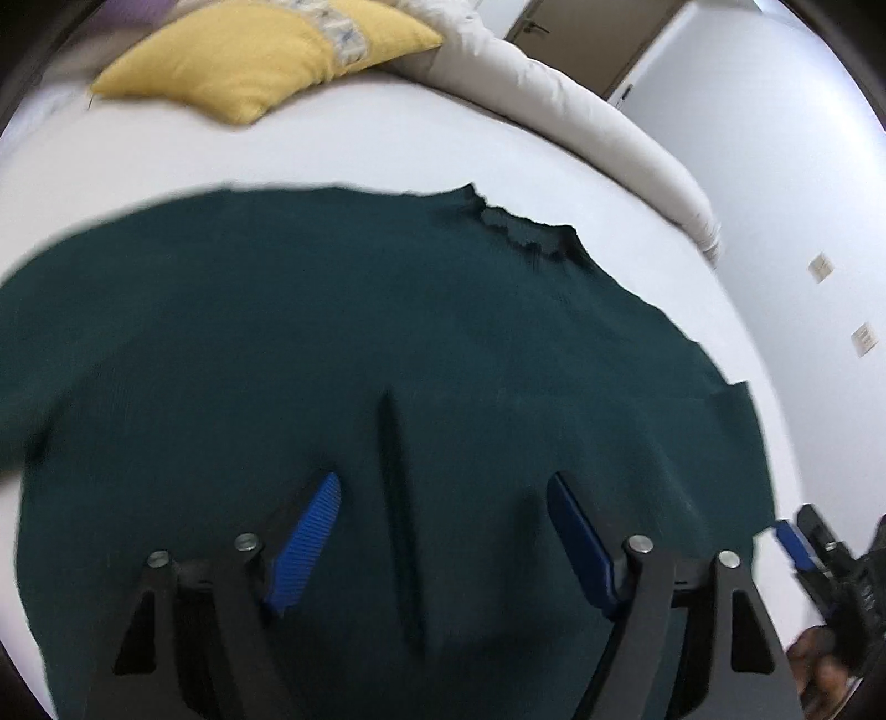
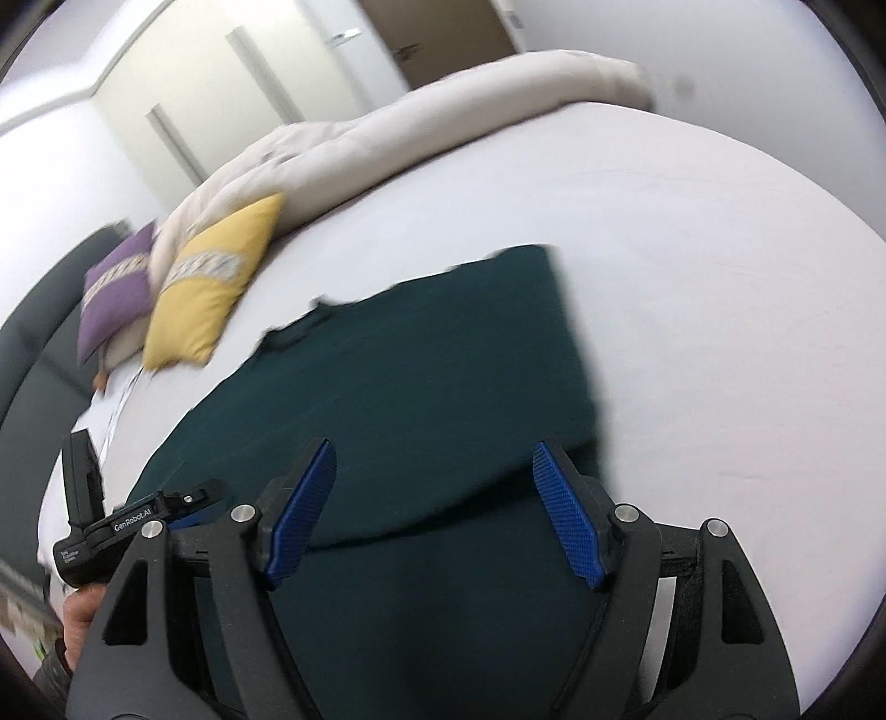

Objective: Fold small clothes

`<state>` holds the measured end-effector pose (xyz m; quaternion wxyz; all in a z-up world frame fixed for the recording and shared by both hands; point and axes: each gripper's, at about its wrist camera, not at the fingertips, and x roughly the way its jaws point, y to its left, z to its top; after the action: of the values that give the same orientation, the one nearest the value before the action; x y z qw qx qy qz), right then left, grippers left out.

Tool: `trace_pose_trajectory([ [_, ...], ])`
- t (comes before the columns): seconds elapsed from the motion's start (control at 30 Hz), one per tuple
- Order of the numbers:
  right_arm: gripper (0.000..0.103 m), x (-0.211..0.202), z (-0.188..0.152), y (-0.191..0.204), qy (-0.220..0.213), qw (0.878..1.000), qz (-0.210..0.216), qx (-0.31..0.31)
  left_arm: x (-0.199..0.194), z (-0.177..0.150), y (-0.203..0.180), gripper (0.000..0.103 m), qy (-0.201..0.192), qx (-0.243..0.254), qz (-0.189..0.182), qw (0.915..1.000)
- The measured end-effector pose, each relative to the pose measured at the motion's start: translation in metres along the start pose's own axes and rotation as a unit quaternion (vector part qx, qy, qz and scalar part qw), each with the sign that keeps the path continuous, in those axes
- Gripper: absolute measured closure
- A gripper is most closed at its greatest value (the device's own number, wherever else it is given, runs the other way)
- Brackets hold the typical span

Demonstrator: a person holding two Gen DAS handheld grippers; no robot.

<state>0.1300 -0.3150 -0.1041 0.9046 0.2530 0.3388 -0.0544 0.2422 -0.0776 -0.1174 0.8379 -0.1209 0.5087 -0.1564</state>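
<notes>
A dark green knit sweater (image 1: 332, 343) lies spread on a white bed, with its ribbed collar (image 1: 520, 238) at the far right. My left gripper (image 1: 443, 493) is open just above the sweater's near part, and a raised crease (image 1: 396, 498) runs between its blue pads. My right gripper (image 2: 434, 465) is open above the sweater (image 2: 421, 360), where a flap with a straight edge lies folded over the body. The right gripper shows at the right edge of the left wrist view (image 1: 797, 543). The left gripper shows at the lower left of the right wrist view (image 2: 183, 501).
A yellow cushion (image 1: 266, 50) lies at the far side of the bed, with a purple cushion (image 2: 116, 288) beside it. A rolled cream duvet (image 1: 587, 116) runs along the far edge. White sheet (image 2: 720, 277) surrounds the sweater. A wall and a door stand beyond.
</notes>
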Motion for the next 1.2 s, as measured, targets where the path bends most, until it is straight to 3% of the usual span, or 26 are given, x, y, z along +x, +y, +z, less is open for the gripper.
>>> trace_pose_trajectory([
  [0.03, 0.031, 0.004, 0.005, -0.01, 0.001, 1.0, -0.007, 0.01, 0.002, 0.004, -0.004, 0.061, 0.002, 0.007, 0.012, 0.9999],
  [0.17, 0.032, 0.013, 0.026, -0.049, -0.002, 0.999, -0.01, 0.047, -0.005, 0.013, -0.002, 0.093, -0.002, 0.014, 0.016, 0.9998],
  [0.47, 0.041, 0.06, 0.074, -0.076, 0.022, 0.997, -0.024, 0.063, -0.056, 0.051, -0.004, 0.094, -0.112, 0.051, -0.008, 0.9924],
  [0.57, 0.042, 0.081, 0.084, -0.075, 0.033, 0.997, -0.033, 0.061, -0.031, 0.056, 0.013, 0.094, -0.093, 0.046, 0.013, 0.9946],
  [0.63, 0.043, 0.095, 0.087, -0.073, 0.041, 0.997, -0.042, 0.051, 0.002, 0.055, 0.033, 0.094, -0.059, 0.029, 0.029, 0.9974],
  [0.7, 0.048, 0.106, 0.089, -0.065, 0.046, 0.997, -0.056, 0.024, 0.019, 0.046, 0.049, 0.09, -0.047, 0.011, 0.017, 0.9987],
  [0.83, 0.095, 0.118, 0.099, -0.061, 0.066, 0.996, -0.067, -0.001, 0.012, 0.048, 0.046, 0.092, -0.056, 0.01, 0.007, 0.9984],
  [1.03, 0.098, 0.115, 0.109, -0.063, 0.052, 0.996, -0.069, 0.0, -0.005, 0.046, 0.033, 0.093, -0.081, 0.039, 0.008, 0.9959],
  [1.1, 0.098, 0.123, 0.109, -0.071, 0.055, 0.996, -0.07, 0.007, 0.008, 0.047, 0.035, 0.093, -0.066, 0.038, 0.02, 0.9969],
  [1.2, 0.098, 0.134, 0.107, -0.085, 0.061, 0.996, -0.053, 0.024, 0.014, 0.046, 0.046, 0.09, -0.065, 0.021, 0.005, 0.9976],
])
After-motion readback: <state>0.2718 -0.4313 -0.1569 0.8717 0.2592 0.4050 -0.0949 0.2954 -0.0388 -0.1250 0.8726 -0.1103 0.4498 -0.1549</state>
